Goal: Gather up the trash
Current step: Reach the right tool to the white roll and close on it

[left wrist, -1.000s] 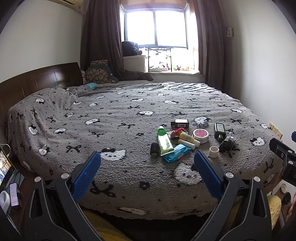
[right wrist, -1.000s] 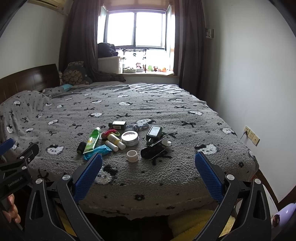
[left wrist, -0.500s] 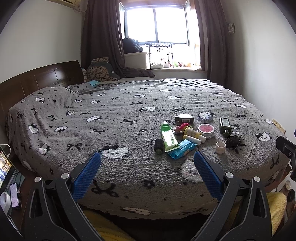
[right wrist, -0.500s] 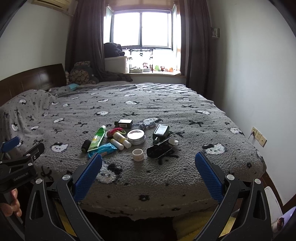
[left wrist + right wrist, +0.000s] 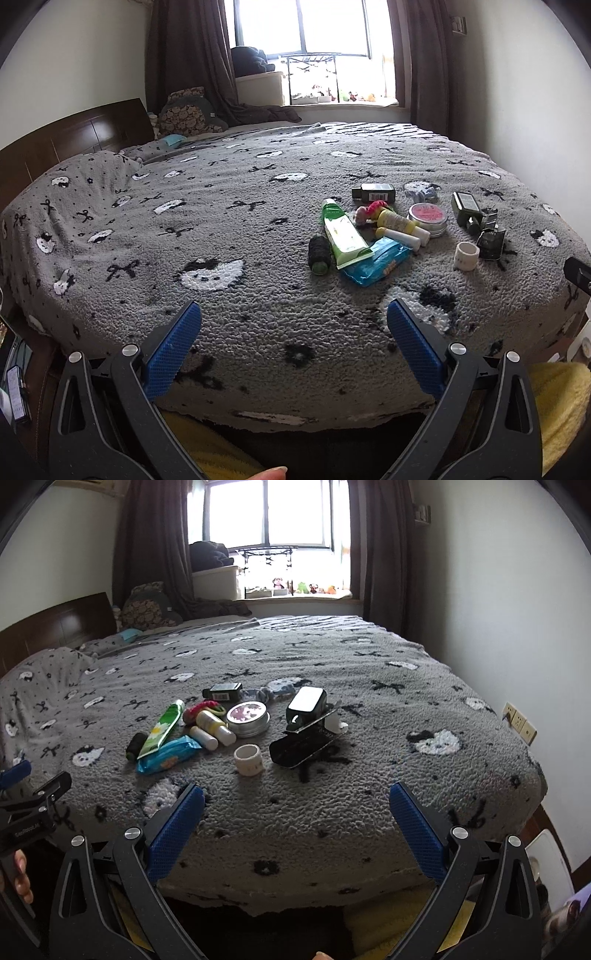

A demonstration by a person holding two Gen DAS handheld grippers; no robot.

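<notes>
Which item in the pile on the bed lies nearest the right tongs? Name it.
The white ring-shaped roll. It sits alone at the pile's near edge, closer to the right tongs than the blue packet or the black case.

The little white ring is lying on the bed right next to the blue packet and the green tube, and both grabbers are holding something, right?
Not quite. Both the left gripper and the right gripper have open, empty jaws, as each wrist view shows. The rest is right: the white ring lies on the bed near the blue packet and green tube.
</notes>
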